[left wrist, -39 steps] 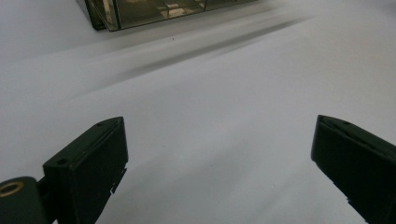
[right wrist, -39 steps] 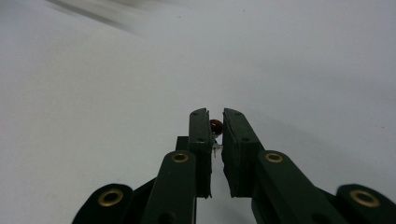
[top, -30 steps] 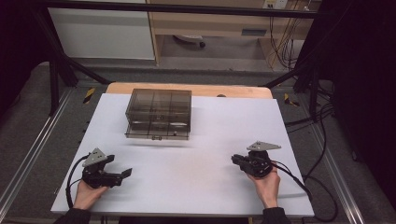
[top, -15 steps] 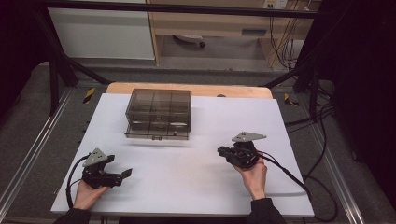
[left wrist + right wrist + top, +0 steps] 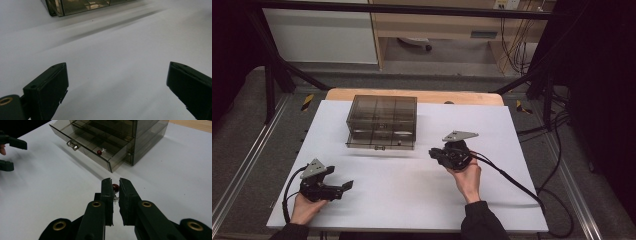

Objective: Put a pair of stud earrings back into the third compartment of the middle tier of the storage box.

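While I am carrying a small red-headed pin (image 5: 115,187) toward the smoky plastic drawer box (image 5: 382,121), my right fingers (image 5: 115,195) are squeezing it between their pads, almost fully closed on it. In the right gripper view the red ball is peeking out near the tips, and a clear little stem seems to be hanging below it, so I am judging that its long axis is running roughly up and down, with the ball on top; the stem is too small to be sure.

The box is standing near the far edge of the white counter (image 5: 512,145), a little left of the middle, and its lower drawer (image 5: 87,147) is pulled out toward me. Another red pin (image 5: 99,152) is already lying inside this drawer, in a compartment behind the front wall, not far from the metal knob (image 5: 72,145).

I am thinking the step in hand is the transport. The next move is asking me to bring the pin over the open drawer, lower it past the front wall into a compartment, and only then let go, because such a small ball can easily roll away.

My left fingers (image 5: 115,85) are standing wide open with nothing between them, resting near the front left corner of the counter.
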Demonstrator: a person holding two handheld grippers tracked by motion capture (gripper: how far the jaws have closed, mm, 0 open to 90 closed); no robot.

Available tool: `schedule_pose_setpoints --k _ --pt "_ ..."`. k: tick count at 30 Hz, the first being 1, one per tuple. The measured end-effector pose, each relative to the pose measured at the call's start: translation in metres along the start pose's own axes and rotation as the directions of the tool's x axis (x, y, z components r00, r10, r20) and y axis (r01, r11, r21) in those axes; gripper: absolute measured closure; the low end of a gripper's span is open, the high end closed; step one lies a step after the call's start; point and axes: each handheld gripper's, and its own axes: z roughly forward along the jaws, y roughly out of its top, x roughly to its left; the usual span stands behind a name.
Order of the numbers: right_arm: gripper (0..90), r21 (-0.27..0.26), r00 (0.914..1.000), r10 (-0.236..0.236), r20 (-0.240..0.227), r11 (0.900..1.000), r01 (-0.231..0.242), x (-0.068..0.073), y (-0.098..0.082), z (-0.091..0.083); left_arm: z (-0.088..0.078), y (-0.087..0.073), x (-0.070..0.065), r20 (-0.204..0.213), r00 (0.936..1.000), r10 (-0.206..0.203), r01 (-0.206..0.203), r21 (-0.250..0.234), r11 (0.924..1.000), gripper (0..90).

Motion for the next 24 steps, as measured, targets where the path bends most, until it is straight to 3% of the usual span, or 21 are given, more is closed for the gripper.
schedule_pose_setpoints --k 24 --pt "82.5 -0.007 0.9997 -0.025 0.006 1.0 0.025 0.011 0.046 0.05 0.001 0.0 0.0 0.006 1.0 -0.001 0.001 0.0 1.0 3.4"
